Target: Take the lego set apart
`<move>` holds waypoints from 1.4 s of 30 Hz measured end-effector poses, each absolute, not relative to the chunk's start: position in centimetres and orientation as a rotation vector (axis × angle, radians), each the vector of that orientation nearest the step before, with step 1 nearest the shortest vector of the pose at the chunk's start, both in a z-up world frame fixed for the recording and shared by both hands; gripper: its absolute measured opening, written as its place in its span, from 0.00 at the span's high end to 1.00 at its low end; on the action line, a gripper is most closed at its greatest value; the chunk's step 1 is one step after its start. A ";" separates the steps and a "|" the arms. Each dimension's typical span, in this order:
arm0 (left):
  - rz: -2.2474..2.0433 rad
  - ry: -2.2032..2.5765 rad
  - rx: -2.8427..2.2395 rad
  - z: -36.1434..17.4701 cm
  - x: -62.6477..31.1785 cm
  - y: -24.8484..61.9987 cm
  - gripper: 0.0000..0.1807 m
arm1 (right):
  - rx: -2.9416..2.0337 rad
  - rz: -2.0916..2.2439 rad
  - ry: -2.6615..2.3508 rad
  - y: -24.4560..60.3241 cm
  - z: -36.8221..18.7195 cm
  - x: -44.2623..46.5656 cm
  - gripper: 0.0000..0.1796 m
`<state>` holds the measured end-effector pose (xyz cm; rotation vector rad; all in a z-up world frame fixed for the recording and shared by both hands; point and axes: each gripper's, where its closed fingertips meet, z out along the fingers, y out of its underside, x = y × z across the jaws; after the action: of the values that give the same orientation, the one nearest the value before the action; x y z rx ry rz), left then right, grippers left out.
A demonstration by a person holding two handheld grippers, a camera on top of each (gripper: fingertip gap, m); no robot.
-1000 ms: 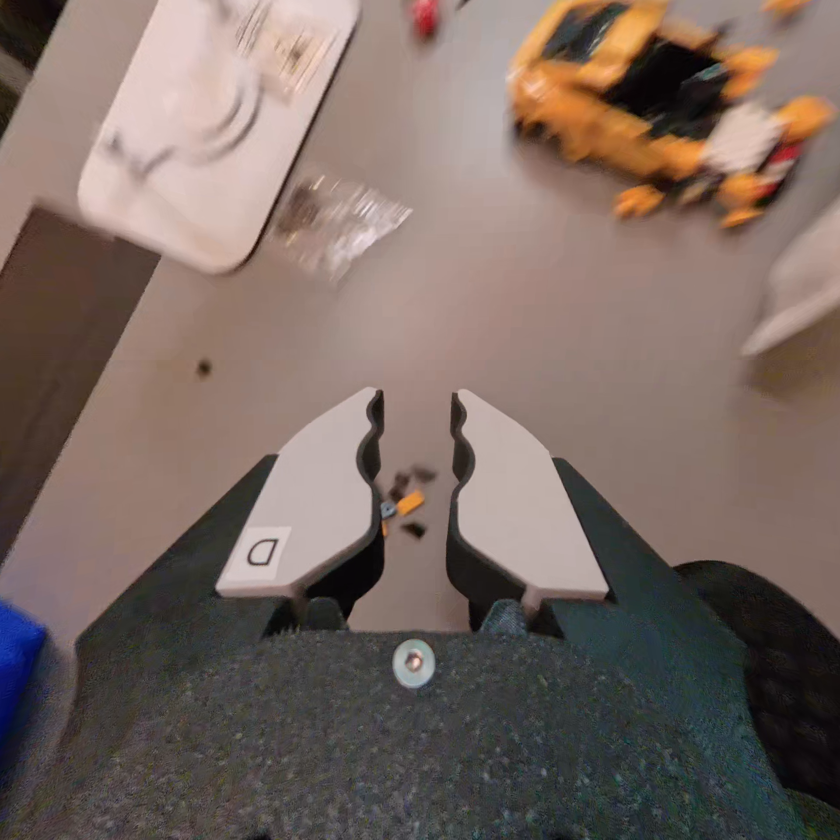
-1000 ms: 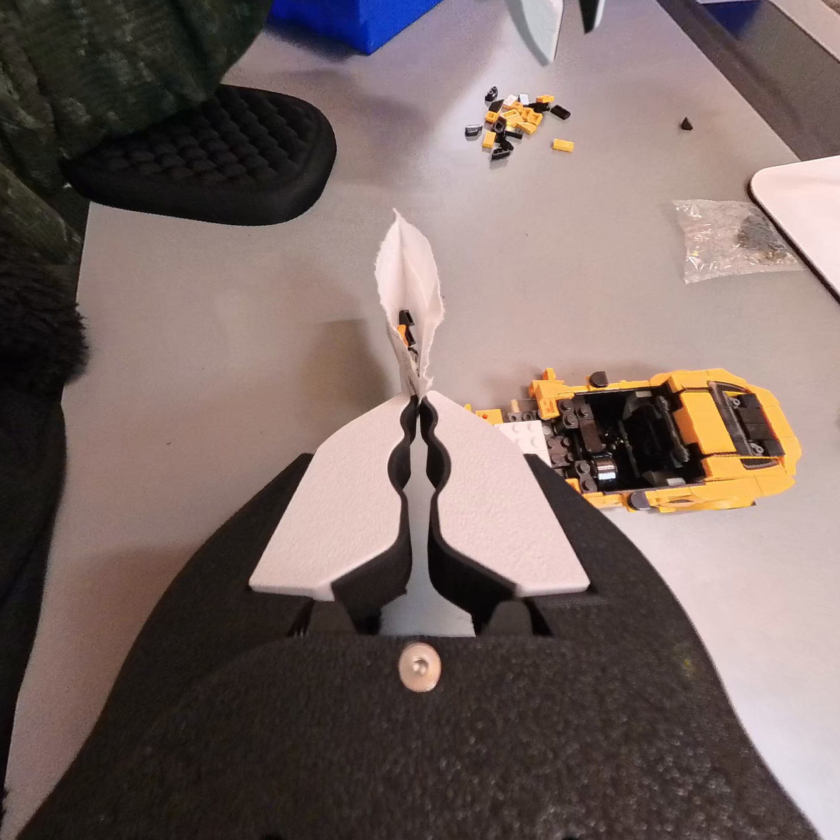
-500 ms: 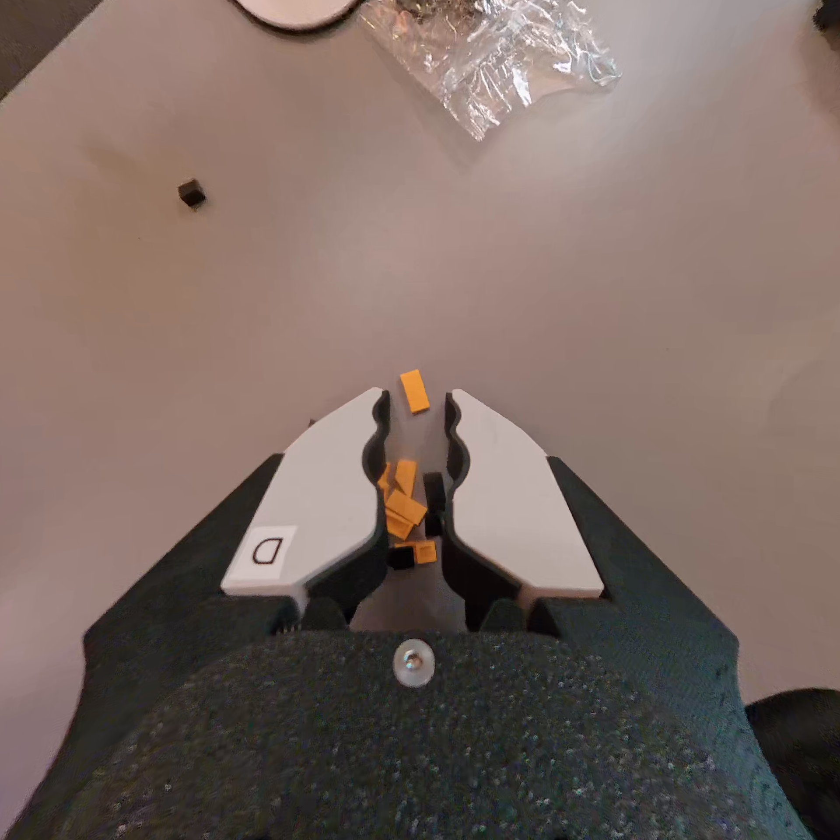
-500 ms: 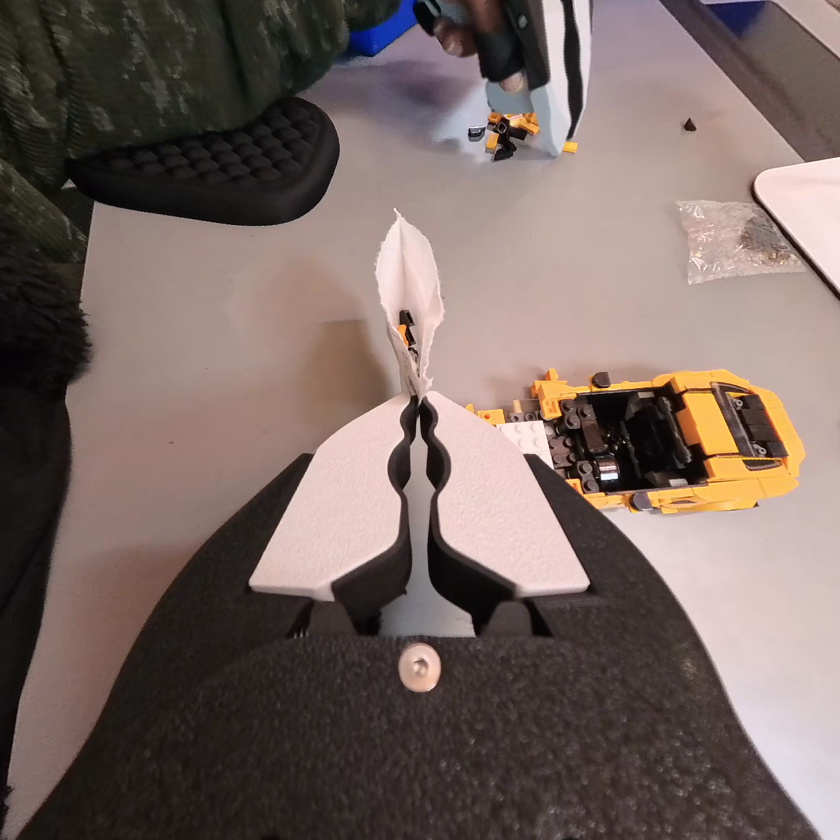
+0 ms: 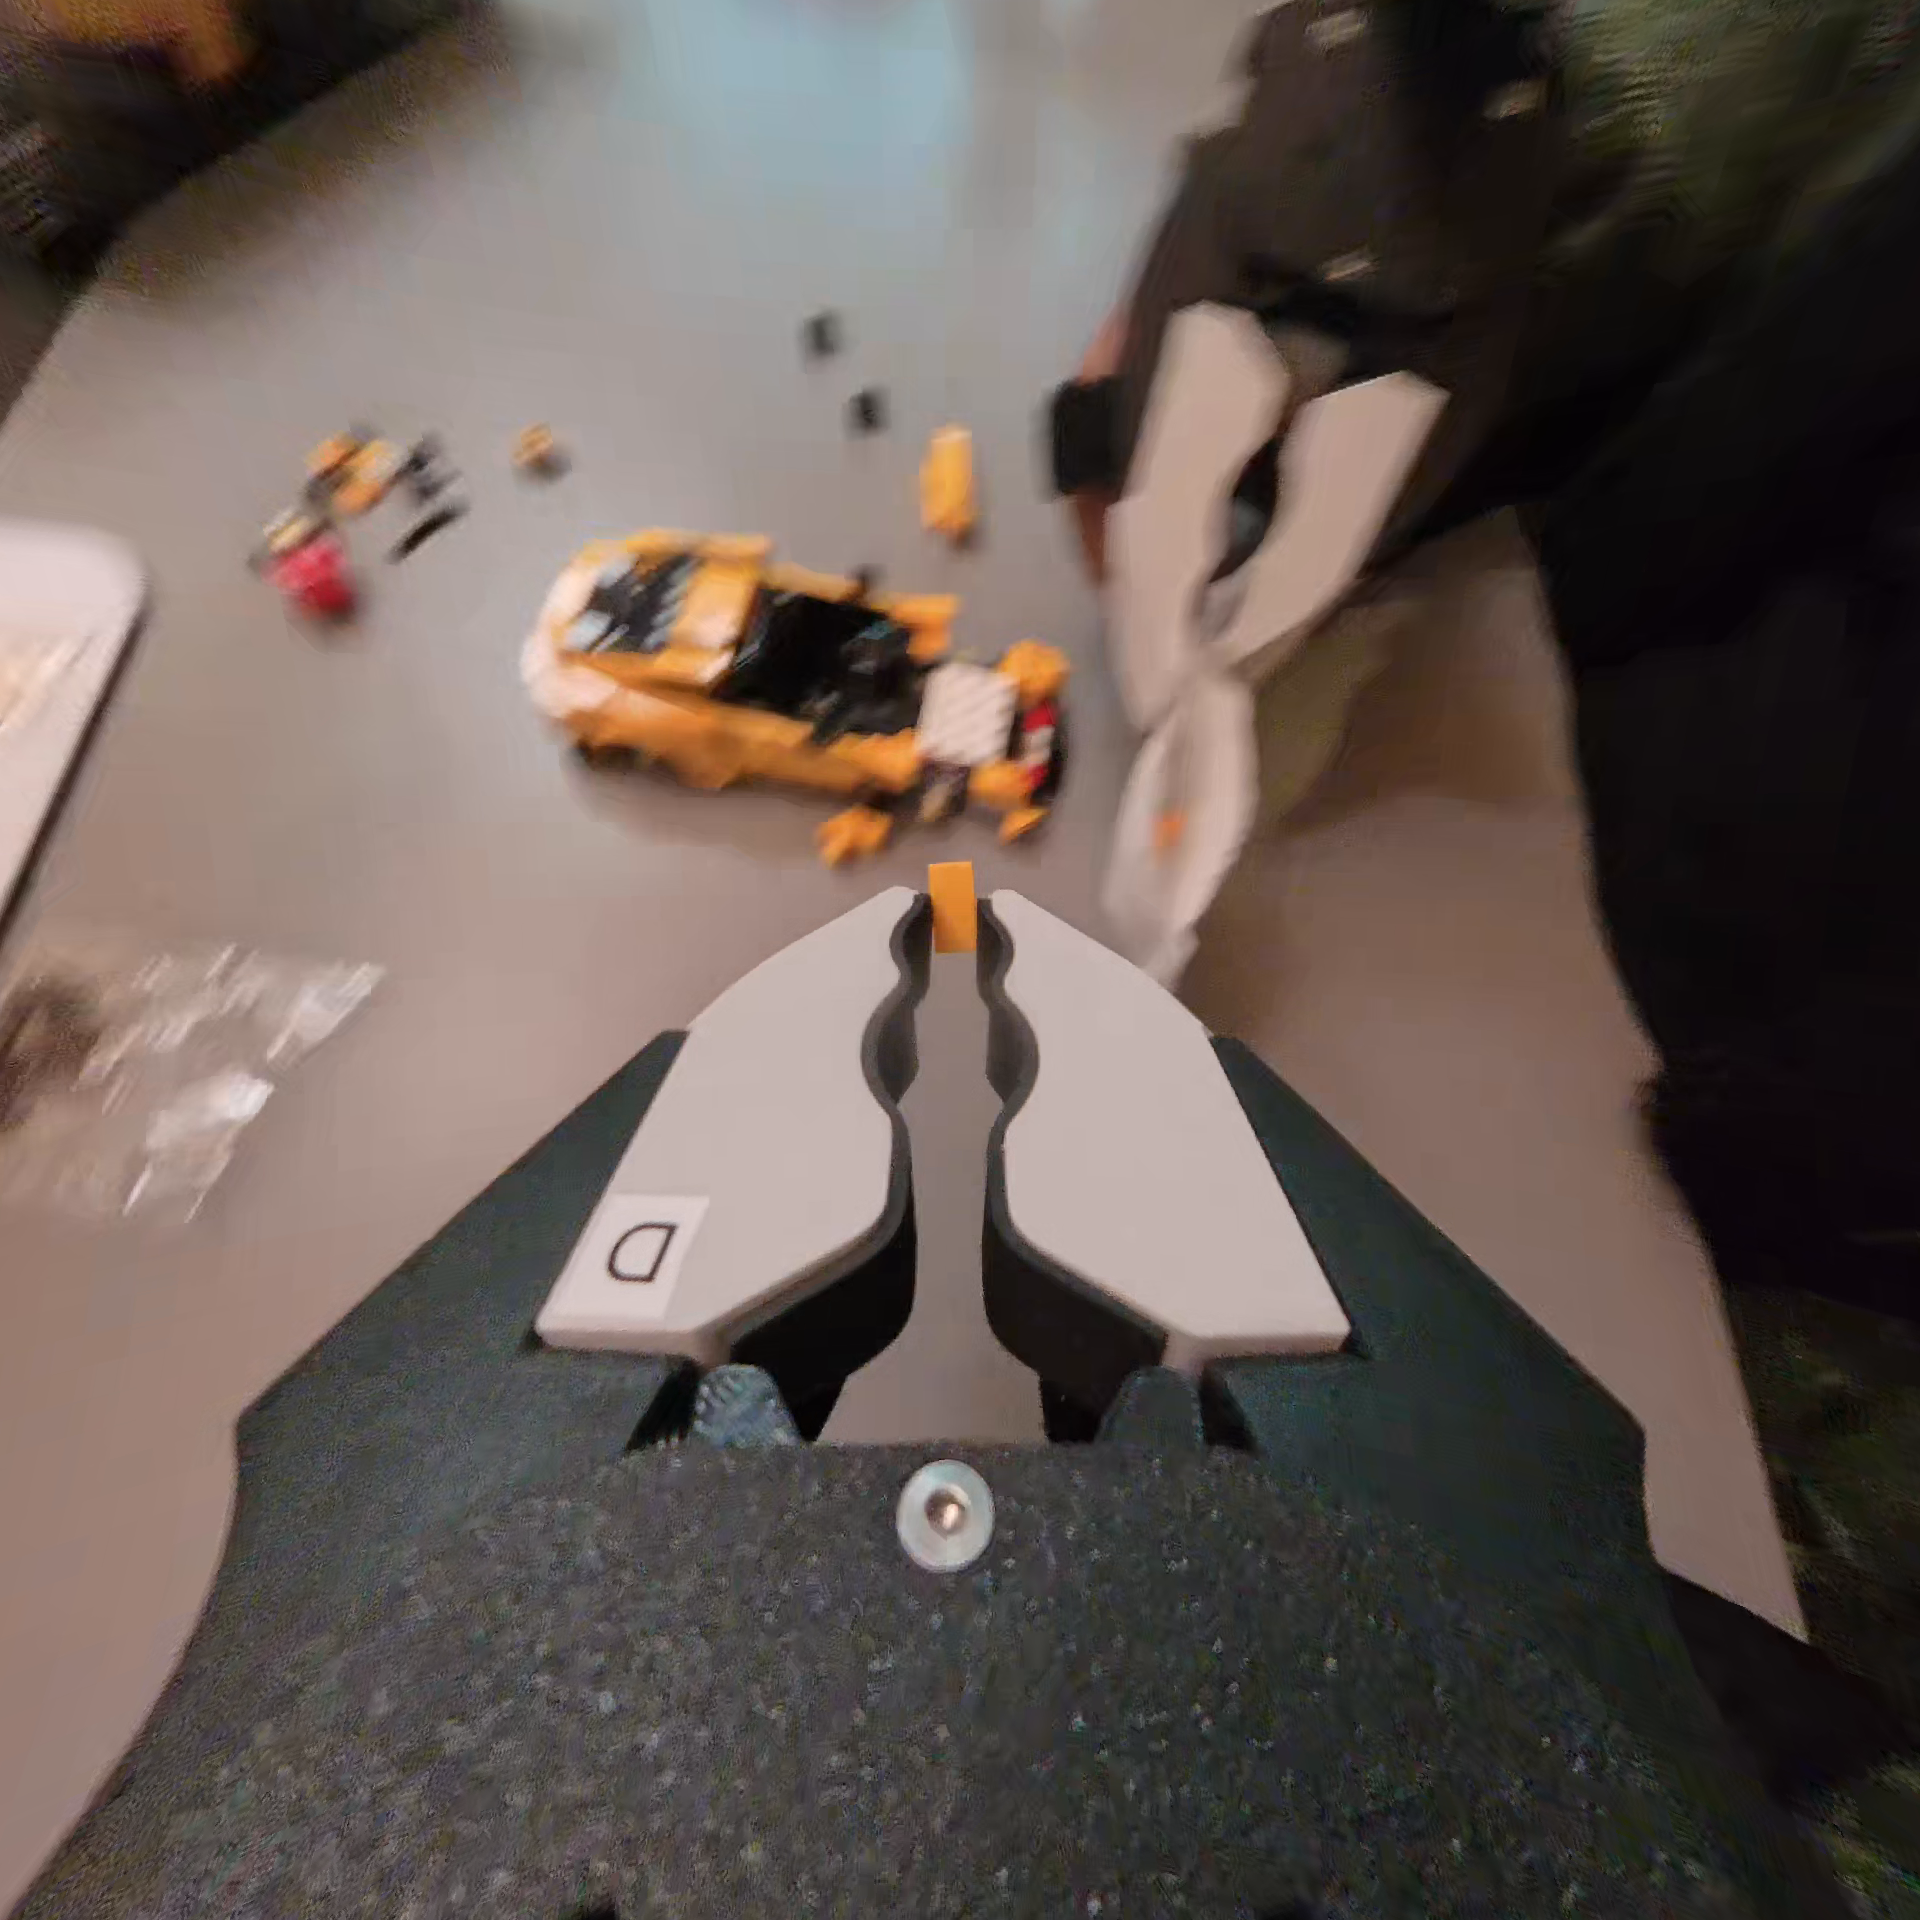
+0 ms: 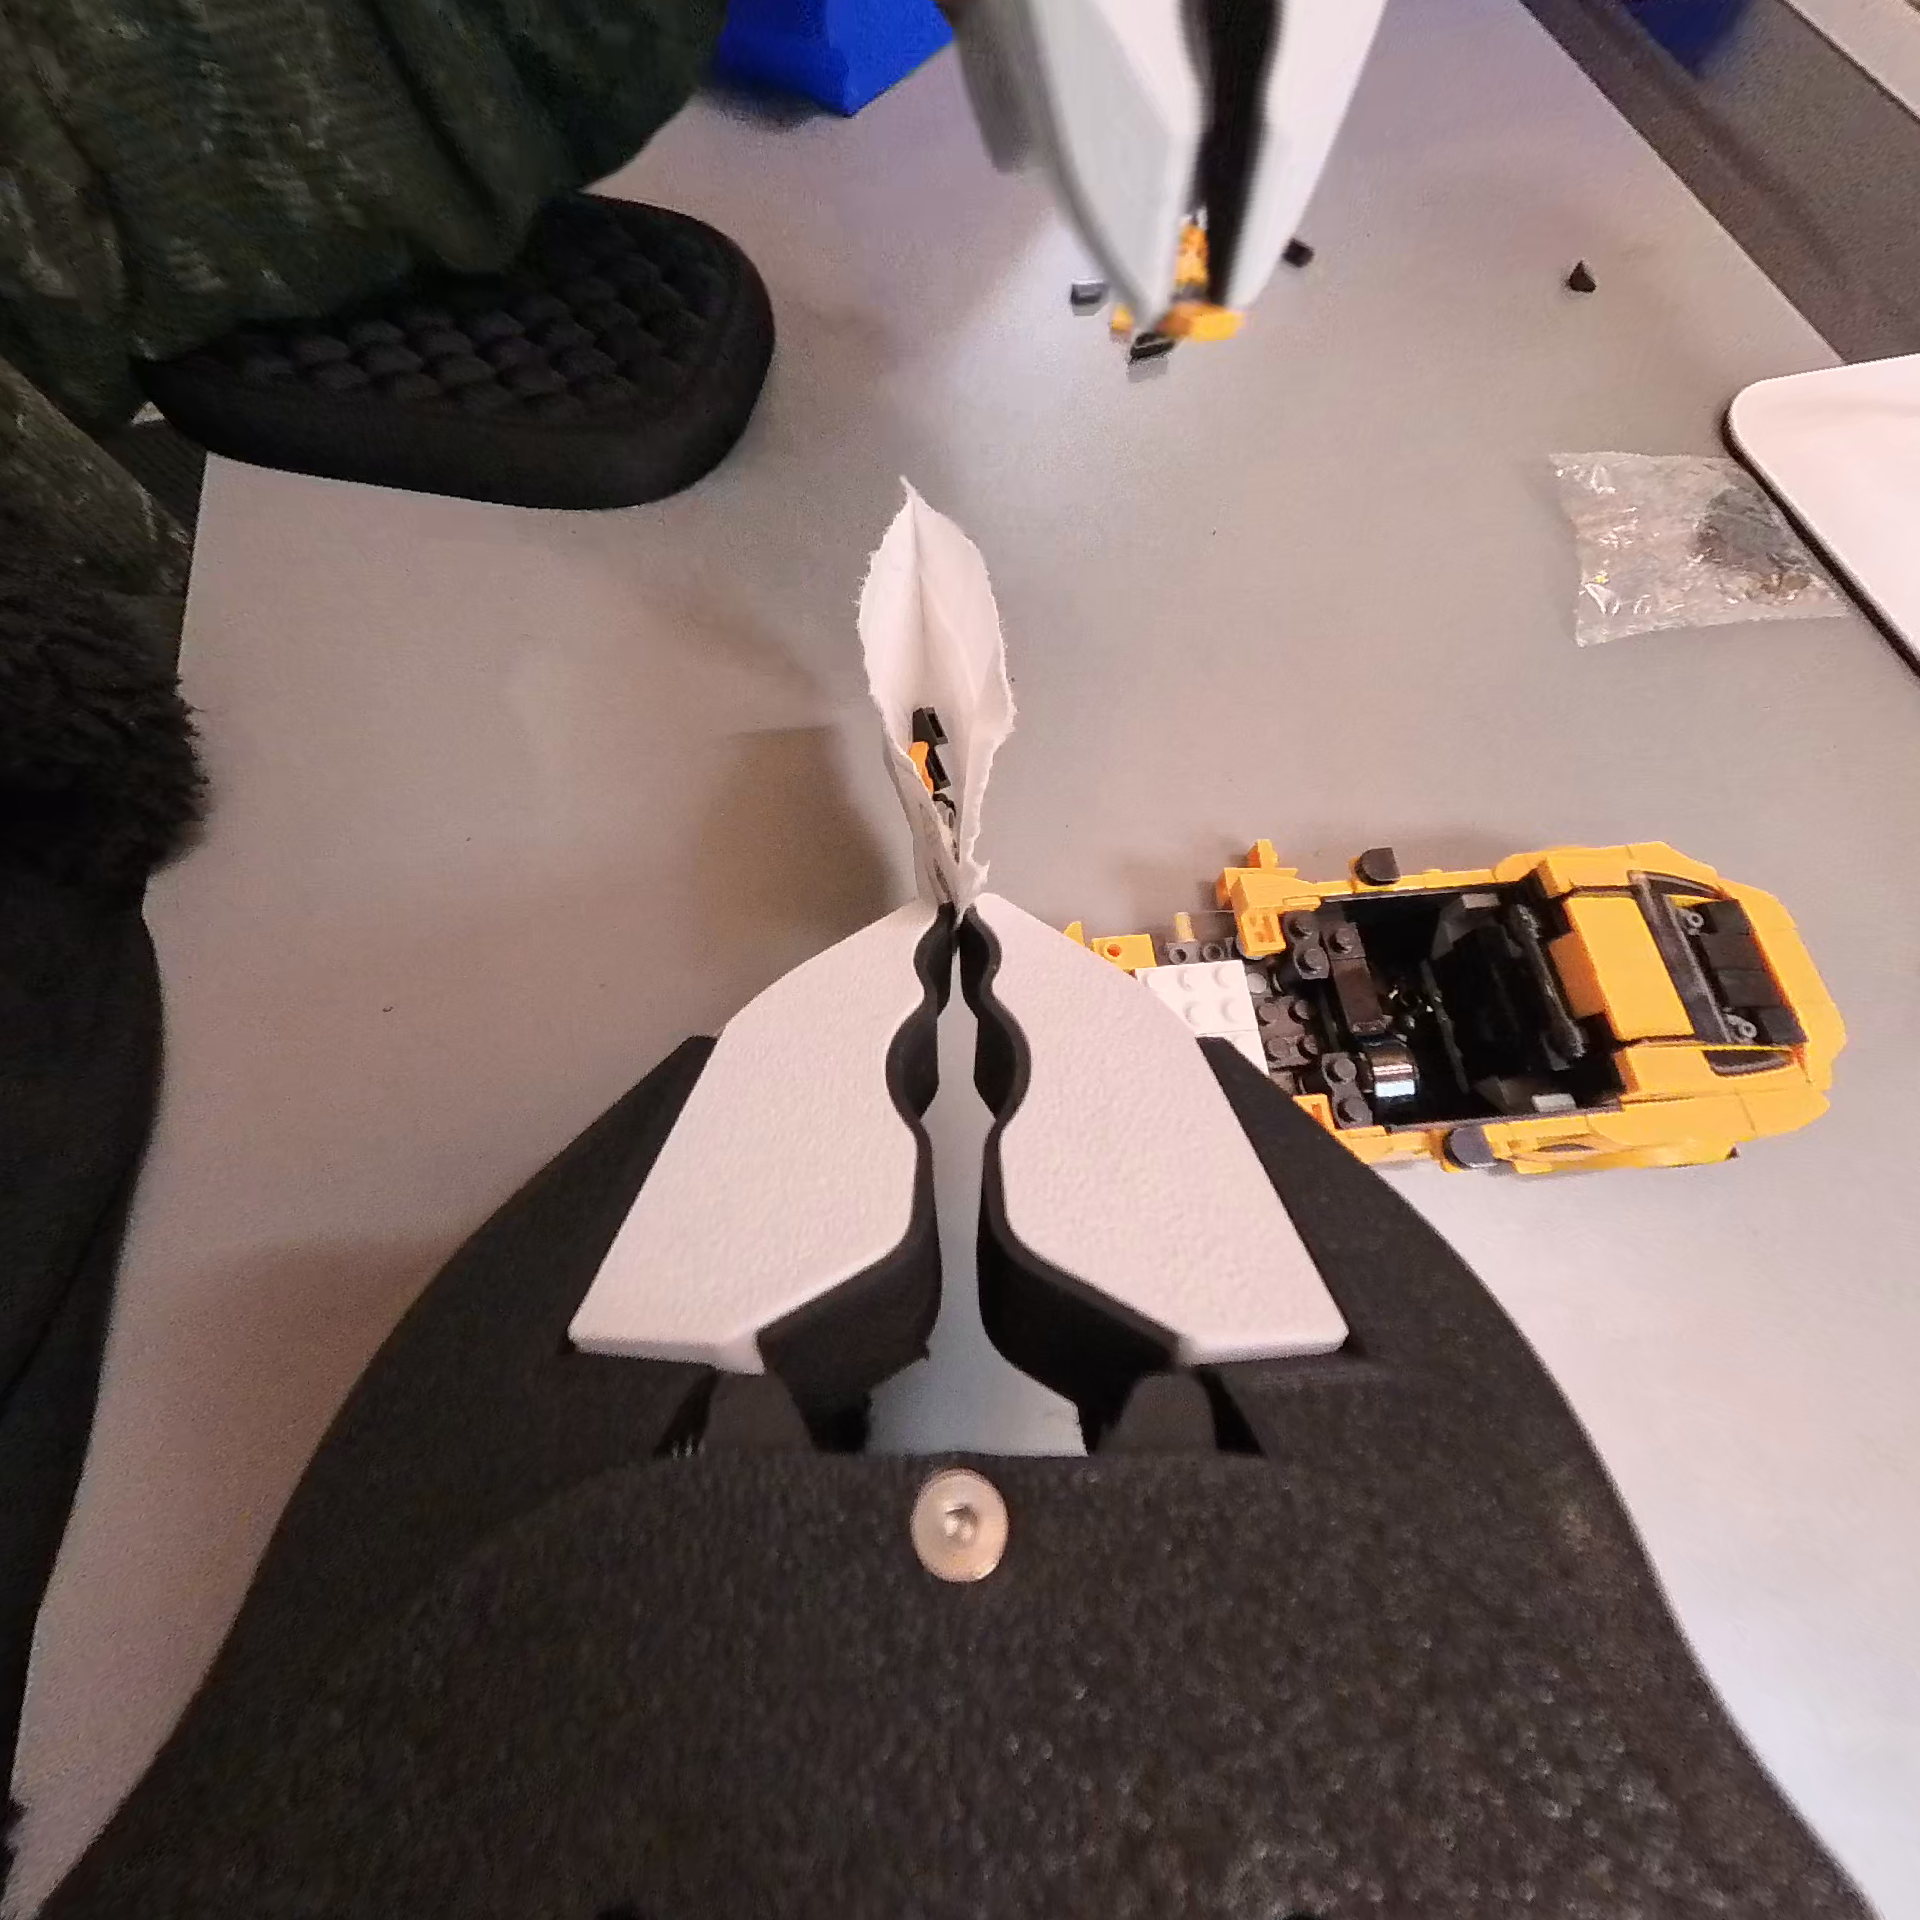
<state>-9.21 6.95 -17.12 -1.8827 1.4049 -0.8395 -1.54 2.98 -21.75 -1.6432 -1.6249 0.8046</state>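
Note:
A partly stripped yellow and black lego car [image 6: 1507, 1008] lies on the grey table; it also shows, blurred, in the left wrist view [image 5: 790, 675]. My left gripper [image 5: 951, 904] is shut on a small orange lego piece [image 5: 951, 925] at its tips, held above the table. My right gripper [image 6: 961, 914] is shut on the neck of a white paper bag [image 6: 935, 644] with orange and black pieces inside. In the right wrist view the left gripper [image 6: 1174, 135] hangs over a small pile of loose pieces [image 6: 1174, 322].
A clear plastic bag [image 6: 1683, 551] and a white tray [image 6: 1829, 457] lie at the right. A black quilted cushion [image 6: 468, 364] and a blue box [image 6: 831, 52] are at the far left. More loose pieces [image 5: 353, 499] lie beyond the car. The tips of one gripper are about 11 cm away from the tips of the other.
My left gripper dropped onto the pile of loose pieces, closed on an orange piece, then lifted and swung toward the car and bag. The right gripper and bag stayed still.

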 end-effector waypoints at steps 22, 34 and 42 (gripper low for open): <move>-0.338 1.213 -2.128 -17.8 -17.2 10.4 0.87 | -1.643 0.808 -1.627 3.0 -21.8 -1.5 1.00; -0.057 0.691 -2.543 -24.9 -30.6 14.1 0.79 | -1.650 0.811 -1.637 2.9 -22.1 -1.6 1.00; -0.095 0.453 -2.629 -26.5 -31.6 16.2 0.82 | -1.653 0.811 -1.642 2.8 -22.2 -1.6 1.00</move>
<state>-31.55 16.24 -26.46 -2.6290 0.4532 -0.0952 -1.64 2.85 -22.19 -1.6526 -1.6415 0.8109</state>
